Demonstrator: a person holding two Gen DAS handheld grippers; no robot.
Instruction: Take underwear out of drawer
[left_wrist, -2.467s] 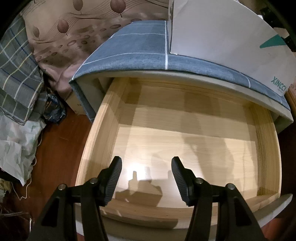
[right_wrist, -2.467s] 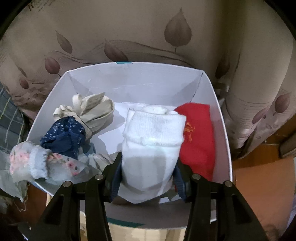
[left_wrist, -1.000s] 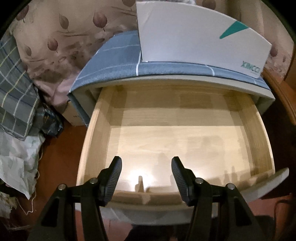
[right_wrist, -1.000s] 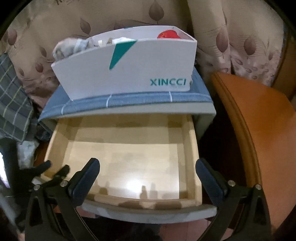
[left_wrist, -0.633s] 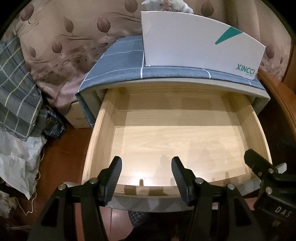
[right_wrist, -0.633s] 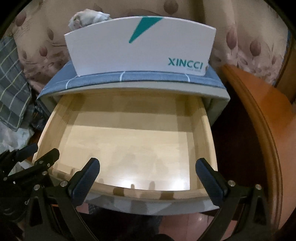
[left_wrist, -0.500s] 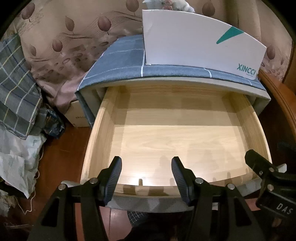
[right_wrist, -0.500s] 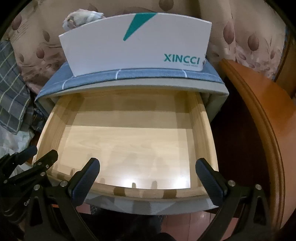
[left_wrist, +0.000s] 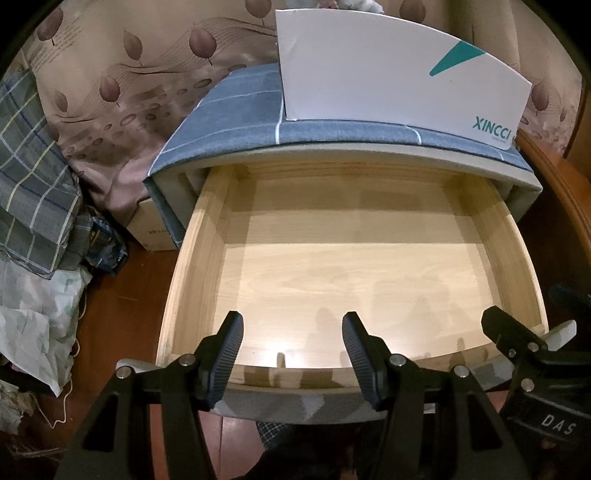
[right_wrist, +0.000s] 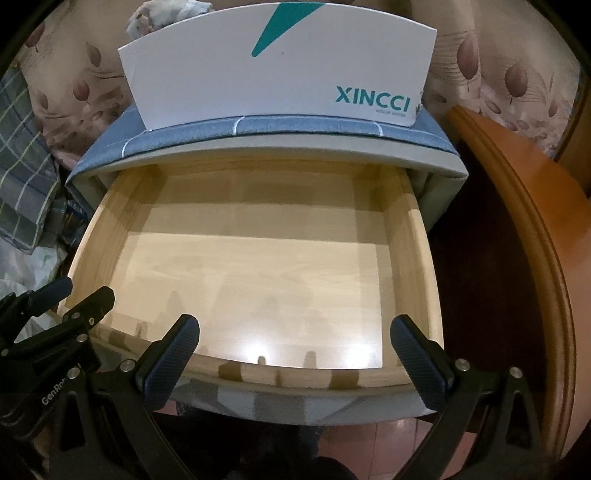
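Both grippers now hang over the pulled-out drawer; the white bundle the right one carried earlier is gone from its fingers.

Right gripper (right_wrist: 294, 345) has dropped from above the white box (right_wrist: 277, 70) to the drawer's (right_wrist: 258, 373) front edge, fingers spread wide with nothing between them. Left gripper (left_wrist: 291, 349) has barely shifted, its fingers part-open and likewise empty. Inside, the drawer shows only bare pale wood, with no cloth anywhere. The underwear (right_wrist: 166, 14) is up in the box on the blue-covered cabinet top (right_wrist: 258, 127), only a pale floral scrap peeking over the rim. Judging by this, the taking-out looks finished; what remains, if anything, is pushing the drawer shut.
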